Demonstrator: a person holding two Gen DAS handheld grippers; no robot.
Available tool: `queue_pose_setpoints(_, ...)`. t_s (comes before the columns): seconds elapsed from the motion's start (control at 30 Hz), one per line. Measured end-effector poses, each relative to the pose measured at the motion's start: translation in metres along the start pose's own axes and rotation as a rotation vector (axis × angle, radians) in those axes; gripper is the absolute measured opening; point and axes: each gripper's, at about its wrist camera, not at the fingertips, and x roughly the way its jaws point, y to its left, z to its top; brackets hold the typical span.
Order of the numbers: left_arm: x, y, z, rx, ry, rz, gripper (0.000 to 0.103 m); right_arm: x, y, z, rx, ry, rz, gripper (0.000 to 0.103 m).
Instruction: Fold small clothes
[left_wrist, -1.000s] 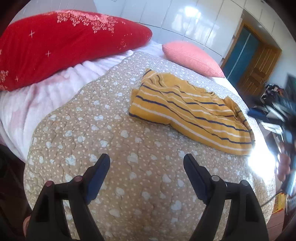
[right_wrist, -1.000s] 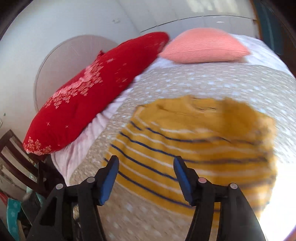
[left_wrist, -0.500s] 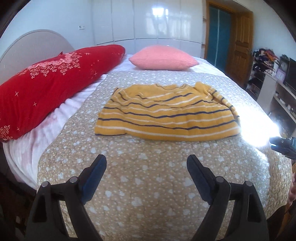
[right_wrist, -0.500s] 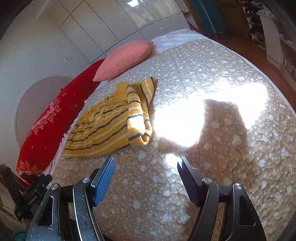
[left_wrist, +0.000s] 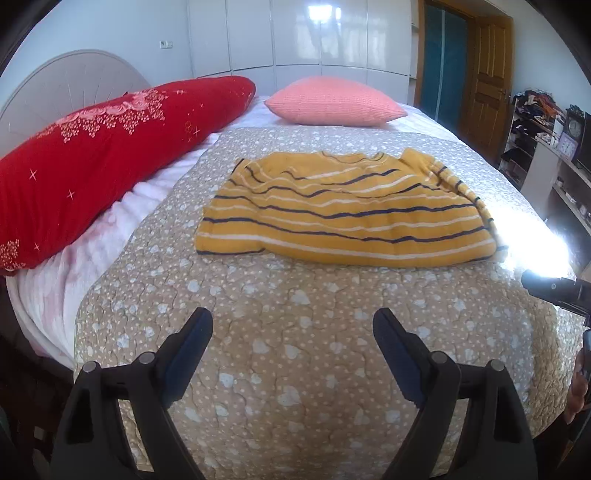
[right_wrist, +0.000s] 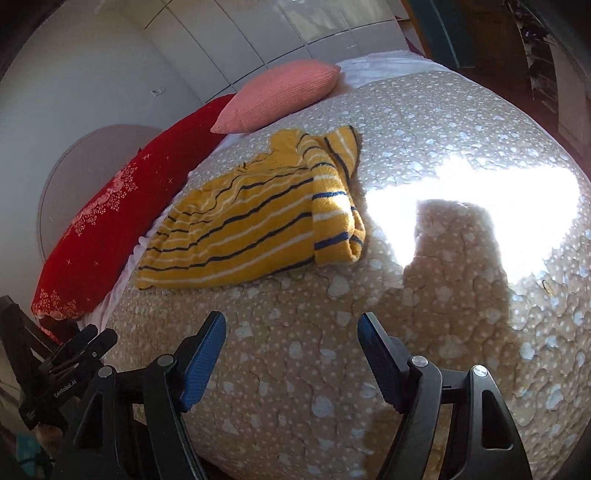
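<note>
A small yellow sweater with navy and white stripes lies on the beige dotted quilt, its right sleeve folded over the body. It also shows in the right wrist view. My left gripper is open and empty, over the quilt well short of the sweater's hem. My right gripper is open and empty, over the quilt near the bed's foot, to the right of the sweater. The right gripper's tip shows at the left wrist view's right edge.
A long red pillow lies along the left of the bed and a pink cushion at the head. A bright sun patch falls on the quilt. Shelves with clutter and a wooden door stand at the right.
Both grippers have pulled back from the sweater toward the foot of the bed and levelled out. The sweater lies still.
</note>
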Motion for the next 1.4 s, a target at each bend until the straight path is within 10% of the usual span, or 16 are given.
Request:
queue_pose_setpoints(0.77,0.08,0.064,0.037,-0.225,-0.005,-0.026,0.088,0.064,0.111,0.03,-0.226,0.106,0.01,0.081)
queue_pose_setpoints(1.4,0.089,0.212,-0.001,-0.629,-0.069,0.034,0.088,0.245,0.267,0.072,-0.506,0.248,0.015,0.083)
